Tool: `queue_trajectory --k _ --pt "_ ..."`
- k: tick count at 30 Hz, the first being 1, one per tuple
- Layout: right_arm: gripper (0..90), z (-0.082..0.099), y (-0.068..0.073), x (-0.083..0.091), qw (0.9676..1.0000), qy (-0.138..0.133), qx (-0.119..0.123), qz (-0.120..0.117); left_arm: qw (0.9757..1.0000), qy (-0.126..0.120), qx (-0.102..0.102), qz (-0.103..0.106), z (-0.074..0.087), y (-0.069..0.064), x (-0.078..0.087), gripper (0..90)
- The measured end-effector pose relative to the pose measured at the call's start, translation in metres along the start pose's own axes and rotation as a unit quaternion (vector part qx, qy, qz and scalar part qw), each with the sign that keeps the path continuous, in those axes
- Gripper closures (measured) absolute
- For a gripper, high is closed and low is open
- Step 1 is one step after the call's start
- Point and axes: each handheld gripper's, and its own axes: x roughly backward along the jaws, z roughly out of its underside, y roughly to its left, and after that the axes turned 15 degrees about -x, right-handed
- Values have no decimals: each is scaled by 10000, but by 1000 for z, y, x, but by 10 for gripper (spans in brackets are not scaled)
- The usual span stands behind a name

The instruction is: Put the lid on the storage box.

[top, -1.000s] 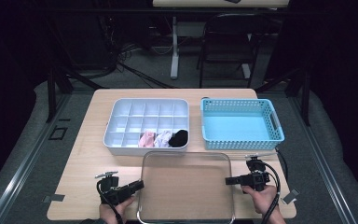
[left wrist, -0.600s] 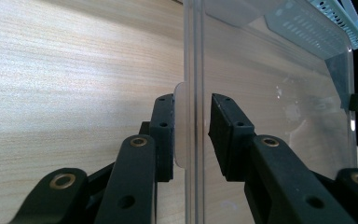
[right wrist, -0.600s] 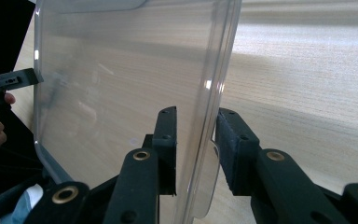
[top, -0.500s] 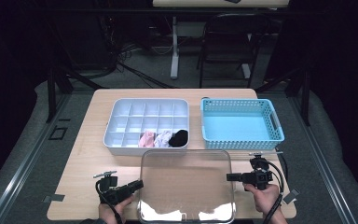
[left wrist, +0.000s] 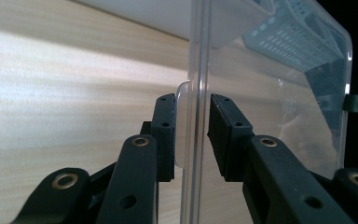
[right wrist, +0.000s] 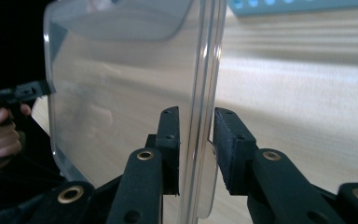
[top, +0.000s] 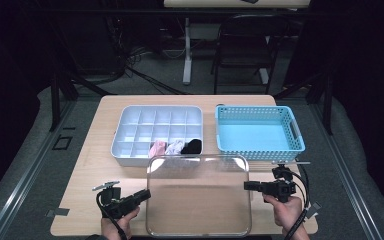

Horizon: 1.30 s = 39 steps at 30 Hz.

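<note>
1. At the near edge of the table [top: 82, 192], the left gripper [top: 147, 192] is clamped on the left rim of the clear lid [top: 200, 200]. The right gripper [top: 246, 186] has the right rim between its jaws, which have just been closing onto it.
2. Both holds are thin pinches on smooth plastic, so I'd guess that if one hand rises or pulls ahead of the other, the lid twists and slips free.
3. The lid's far edge overlaps the front of the white organizer box [top: 122, 127] — it could catch that wall and nudge the box.
4. The organizer's front row holds a pink bundle [top: 157, 148], a white bundle [top: 175, 146] and a black bundle [top: 192, 146], probably socks. Its other compartments look empty.
5. Just right of it, the blue basket [top: 260, 112] holds nothing I can see.
</note>
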Motion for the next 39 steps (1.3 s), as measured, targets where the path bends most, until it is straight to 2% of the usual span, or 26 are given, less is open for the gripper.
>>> queue_trajectory --k 6,19,25,29,36,39 --pt "724 -4 8 4 9999 -137 67 -24 9999 -38 -167 23 -11 0 3 728" --pt "729 -21 24 5 9991 -307 307 -39 9996 -53 -242 117 -29 12 3 726" --pt "730 -33 33 -1 9988 -334 355 -83 9993 -86 -362 88 -41 20 4 726" --pt "730 -39 39 -4 9985 -341 433 -58 9994 -83 -318 111 -46 25 5 725" --pt "730 -49 44 -9 9983 -375 428 -93 9990 -46 -416 143 -57 32 5 726" --pt "731 -54 48 -10 9980 -393 483 -71 9991 -44 -395 132 -62 34 5 725"
